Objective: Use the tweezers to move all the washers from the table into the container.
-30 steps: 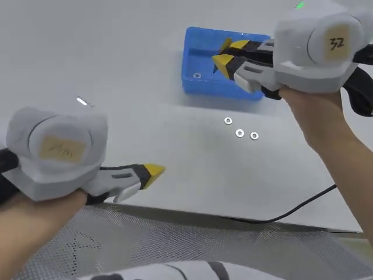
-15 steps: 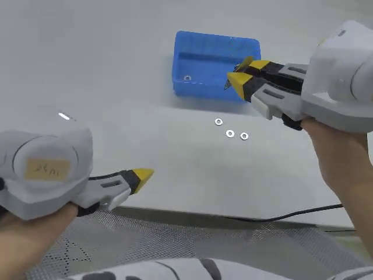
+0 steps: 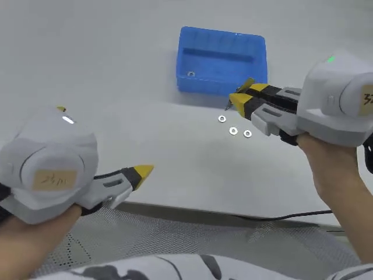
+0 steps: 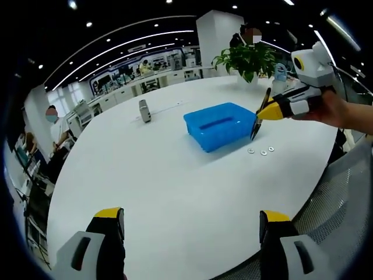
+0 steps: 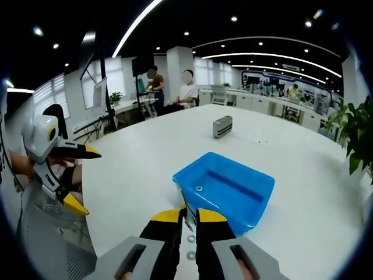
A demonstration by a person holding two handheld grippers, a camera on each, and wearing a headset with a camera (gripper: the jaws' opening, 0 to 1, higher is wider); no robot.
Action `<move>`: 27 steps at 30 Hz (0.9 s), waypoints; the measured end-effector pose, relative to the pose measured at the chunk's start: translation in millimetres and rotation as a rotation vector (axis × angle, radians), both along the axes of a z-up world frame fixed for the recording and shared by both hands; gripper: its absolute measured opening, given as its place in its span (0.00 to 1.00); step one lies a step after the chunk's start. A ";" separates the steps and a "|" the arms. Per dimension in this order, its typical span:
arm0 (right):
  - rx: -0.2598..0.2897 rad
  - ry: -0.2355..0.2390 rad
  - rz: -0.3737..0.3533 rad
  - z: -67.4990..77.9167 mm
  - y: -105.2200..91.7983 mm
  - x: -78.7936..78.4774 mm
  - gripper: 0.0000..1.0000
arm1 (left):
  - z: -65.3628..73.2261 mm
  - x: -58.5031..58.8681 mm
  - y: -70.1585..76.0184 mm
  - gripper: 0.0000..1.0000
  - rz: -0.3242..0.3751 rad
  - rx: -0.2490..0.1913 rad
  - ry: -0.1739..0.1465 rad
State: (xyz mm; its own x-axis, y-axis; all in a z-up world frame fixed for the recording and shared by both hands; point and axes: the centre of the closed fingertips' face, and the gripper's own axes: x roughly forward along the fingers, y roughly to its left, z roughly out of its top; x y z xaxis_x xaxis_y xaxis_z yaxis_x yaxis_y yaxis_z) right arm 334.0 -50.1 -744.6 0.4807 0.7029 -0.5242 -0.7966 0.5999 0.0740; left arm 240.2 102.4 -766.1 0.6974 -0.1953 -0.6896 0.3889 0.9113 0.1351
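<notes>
Since a second earlier, the right gripper (image 3: 242, 99) had drawn back from over the container (image 3: 221, 87) to its near right corner. In the head view its yellow-tipped jaws were pressed together on the tweezers (image 3: 229, 105), whose dark tip pointed down just in front of the container's near wall. Three washers (image 3: 233, 130) lay in a short row on the white table (image 3: 116, 58), near that wall and just beside the tweezers' tip, and a single washer (image 3: 191, 74) lay inside the container at its near left corner. The left gripper (image 3: 140, 172) hung well apart from the container, over the table's near edge; from this angle I could not tell how its jaws stood. A dark cable (image 3: 291, 217) ran along that edge.

From the left gripper view, the left gripper's (image 4: 189, 224) jaws were spread wide with nothing between them. Far beyond them the container (image 4: 224, 135) sat on the table, with the right gripper (image 4: 269, 111) to its right holding the tweezers (image 4: 256, 125) slanted downward above the washers (image 4: 263, 152). A plant (image 4: 247, 58) stood behind the container.

From the right gripper view, the right gripper's (image 5: 189, 217) jaws stood almost together, the container (image 5: 256, 213) just beyond them with the single washer (image 5: 199, 188) on its floor. Two washers (image 5: 190, 238) showed through the narrow gap between the jaws. The left gripper (image 5: 86, 179) was off to the container's left, spread open.
</notes>
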 end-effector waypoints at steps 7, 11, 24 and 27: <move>0.010 0.044 -0.006 -11.0 -0.2 2.1 0.05 | -2.0 -0.3 -3.4 0.99 -0.030 0.001 0.006; -0.019 0.047 0.004 -19.3 -0.9 0.8 0.05 | -2.0 -0.1 -4.3 0.99 -0.037 0.005 0.001; -0.013 0.056 0.001 -19.3 -0.9 4.6 0.05 | -5.8 -0.9 -3.7 0.98 -0.048 0.041 0.011; -0.012 0.060 0.002 -21.9 -0.2 3.2 0.05 | -4.3 -0.3 -3.6 0.98 -0.043 0.036 0.003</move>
